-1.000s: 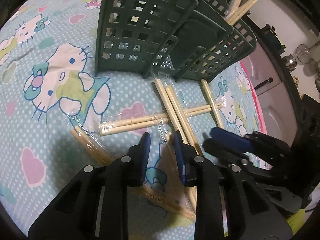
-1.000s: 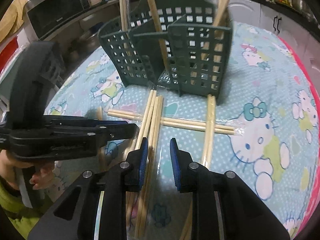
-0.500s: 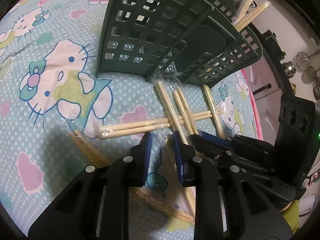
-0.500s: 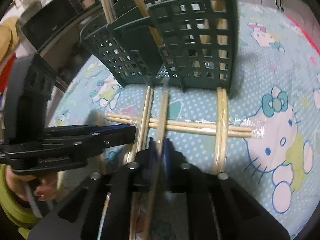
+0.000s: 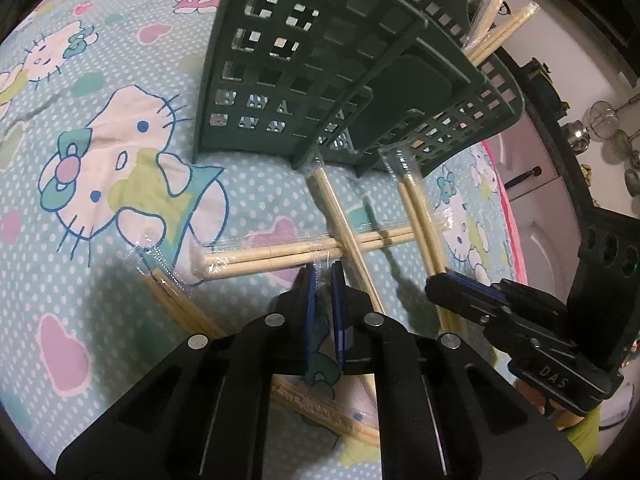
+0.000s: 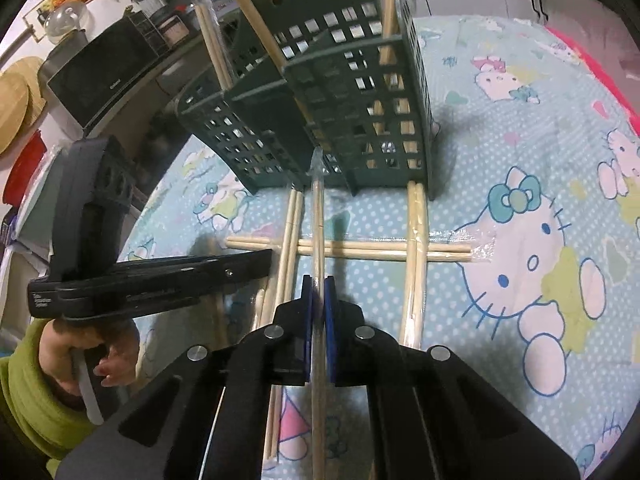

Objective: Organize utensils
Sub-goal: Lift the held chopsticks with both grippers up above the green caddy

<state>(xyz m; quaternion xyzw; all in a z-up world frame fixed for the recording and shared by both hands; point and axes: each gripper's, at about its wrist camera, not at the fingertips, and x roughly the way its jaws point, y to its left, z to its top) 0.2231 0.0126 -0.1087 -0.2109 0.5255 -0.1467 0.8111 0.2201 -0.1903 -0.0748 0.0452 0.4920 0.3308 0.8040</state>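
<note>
A dark green lattice utensil holder (image 5: 332, 60) stands on the Hello Kitty cloth, also in the right wrist view (image 6: 340, 92), with several wrapped chopstick pairs standing in it. More wrapped chopstick pairs lie crossed on the cloth in front of it (image 5: 304, 252). My right gripper (image 6: 317, 284) is shut on one wrapped chopstick pair (image 6: 318, 216), lifted above the pile and pointing at the holder. My left gripper (image 5: 324, 276) is nearly shut on the clear wrapper edge (image 5: 319, 270) of a pair beside the crossed pile. The right gripper shows at the right in the left wrist view (image 5: 460, 284).
A microwave (image 6: 100, 76) and kitchen items stand on a counter behind the table. White cabinets (image 5: 532, 192) lie past the table's pink edge. A chopstick pair (image 6: 416, 248) lies right of my right gripper. The left gripper body (image 6: 152, 276) sits close on the left.
My right gripper closed on a wrapped chopstick pair and lifted it off the pile. My left gripper narrowed from open to nearly shut on a wrapper edge.
</note>
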